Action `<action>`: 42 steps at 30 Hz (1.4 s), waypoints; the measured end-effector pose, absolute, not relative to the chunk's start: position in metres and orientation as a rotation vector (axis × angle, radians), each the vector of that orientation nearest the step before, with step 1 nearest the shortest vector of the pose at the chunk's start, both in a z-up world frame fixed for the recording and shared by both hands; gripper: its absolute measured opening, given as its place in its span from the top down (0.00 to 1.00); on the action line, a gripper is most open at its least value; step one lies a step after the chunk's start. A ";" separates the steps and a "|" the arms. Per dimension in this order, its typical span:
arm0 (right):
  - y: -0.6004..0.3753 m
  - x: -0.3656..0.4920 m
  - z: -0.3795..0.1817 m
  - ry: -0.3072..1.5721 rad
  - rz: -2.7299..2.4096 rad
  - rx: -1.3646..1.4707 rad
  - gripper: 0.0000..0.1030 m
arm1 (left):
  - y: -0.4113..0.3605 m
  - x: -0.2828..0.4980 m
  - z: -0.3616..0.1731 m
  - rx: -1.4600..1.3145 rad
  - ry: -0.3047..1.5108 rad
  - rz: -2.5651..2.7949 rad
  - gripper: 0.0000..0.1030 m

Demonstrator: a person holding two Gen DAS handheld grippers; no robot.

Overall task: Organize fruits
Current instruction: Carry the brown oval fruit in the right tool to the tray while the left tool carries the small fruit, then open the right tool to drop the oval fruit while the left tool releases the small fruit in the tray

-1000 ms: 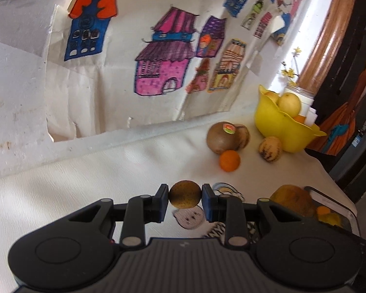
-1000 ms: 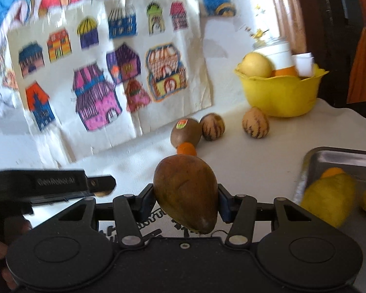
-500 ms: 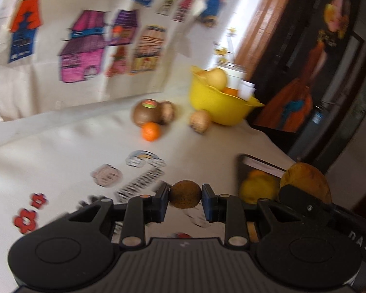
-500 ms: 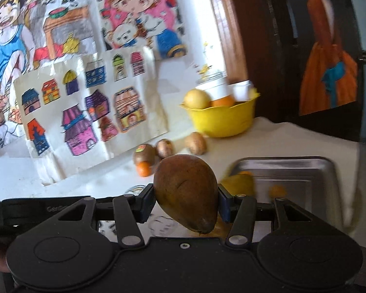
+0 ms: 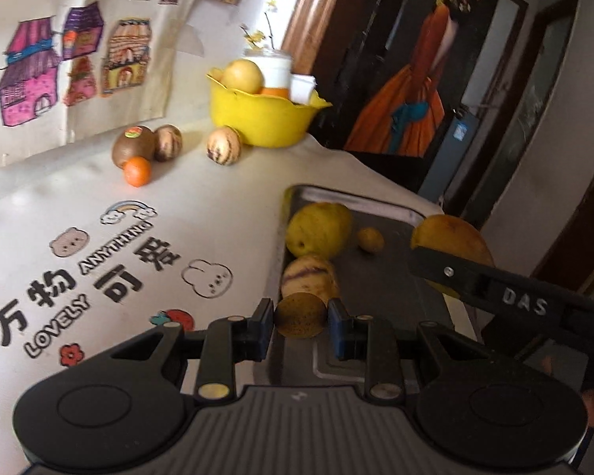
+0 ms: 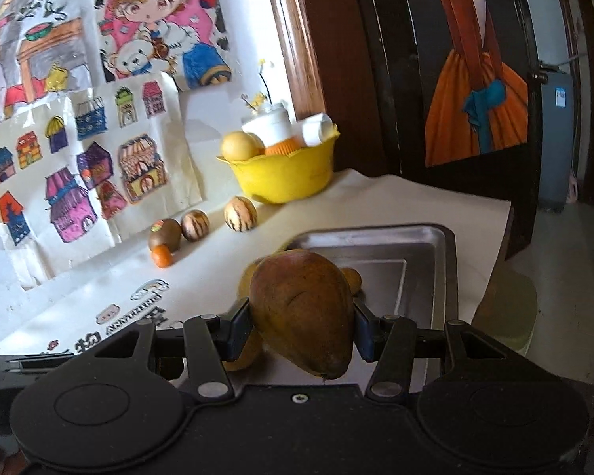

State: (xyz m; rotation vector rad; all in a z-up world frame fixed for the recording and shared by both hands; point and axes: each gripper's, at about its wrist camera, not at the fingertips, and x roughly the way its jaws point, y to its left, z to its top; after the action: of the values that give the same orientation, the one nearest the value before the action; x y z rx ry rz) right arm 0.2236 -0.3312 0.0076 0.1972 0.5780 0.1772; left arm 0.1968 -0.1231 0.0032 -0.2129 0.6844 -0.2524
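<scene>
**Two fruits carried to the tray, four still loose**

The kiwi (image 5: 301, 314), small and brown, sits clenched between the left gripper (image 5: 301, 326) pads at lower centre of the left view, over the near left edge of the tray (image 5: 380, 277). The mango (image 6: 303, 308), large and brown, is grasped by the right gripper (image 6: 303, 334) at centre of the right view, its tip hanging below the jaws, in front of the tray's near end.

In the tray lie a yellow fruit (image 5: 318, 229), a striped melon (image 5: 309, 277) and a small yellow fruit (image 5: 370, 239). So the sorting looks partly done, if the tray is the target. Neither held fruit is set down yet.

Left on the table (image 5: 217, 198), toward the upper left: a stickered kiwi (image 5: 132, 146), an orange (image 5: 137, 172) touching it, and two striped fruits (image 5: 222, 145). The bowl (image 5: 263, 118) behind holds more fruit.
</scene>
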 end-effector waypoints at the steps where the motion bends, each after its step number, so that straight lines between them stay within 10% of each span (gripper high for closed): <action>1: -0.332 0.226 0.005 0.586 0.177 0.199 0.48 | -0.125 0.199 0.001 -0.205 0.693 -0.253 0.69; 42: -0.321 0.274 -0.033 0.712 0.180 0.137 0.47 | -0.143 0.205 -0.023 -0.092 0.740 -0.317 0.67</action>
State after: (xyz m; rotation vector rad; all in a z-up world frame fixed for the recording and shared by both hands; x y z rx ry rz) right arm 0.2741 -0.3205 -0.0334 0.1368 0.7118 0.1795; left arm 0.2054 -0.1435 -0.0229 -0.0922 0.7402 -0.3166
